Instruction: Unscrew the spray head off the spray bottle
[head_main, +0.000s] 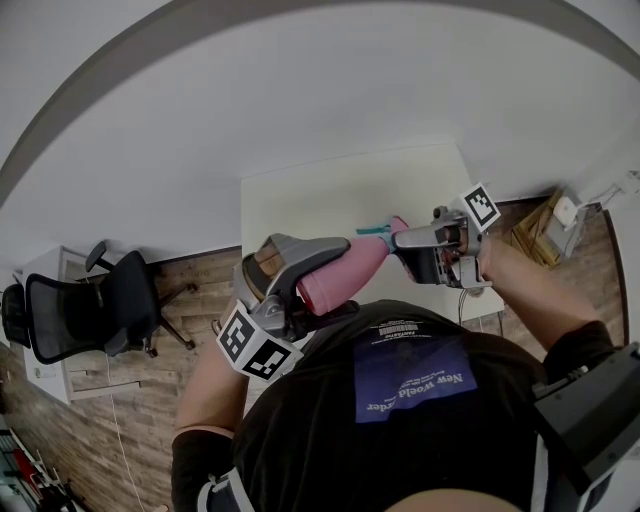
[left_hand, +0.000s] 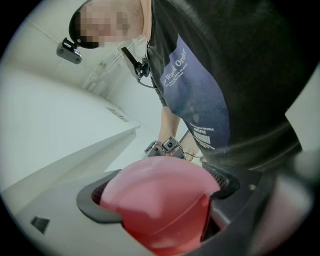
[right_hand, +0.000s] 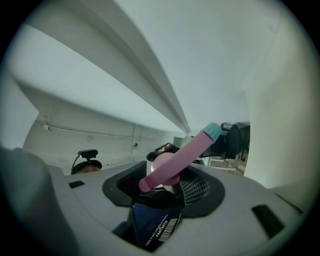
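Observation:
In the head view a pink spray bottle (head_main: 350, 268) is held level in front of the person's chest. My left gripper (head_main: 318, 282) is shut on its body, and in the left gripper view the bottle's base (left_hand: 157, 200) fills the gap between the jaws. The pink spray head (head_main: 388, 233) with a teal nozzle (head_main: 372, 229) points away from the person. My right gripper (head_main: 405, 240) is closed round the spray head. In the right gripper view the spray head (right_hand: 180, 157) lies slanted between the mesh pads (right_hand: 196, 191), its teal nozzle (right_hand: 212, 131) up and right.
A white table (head_main: 330, 195) stands just ahead of the person. A black office chair (head_main: 90, 305) is on the wooden floor at the left. Cardboard boxes (head_main: 535, 235) sit beyond the table's right end. The person's dark shirt (head_main: 400, 400) is close below both grippers.

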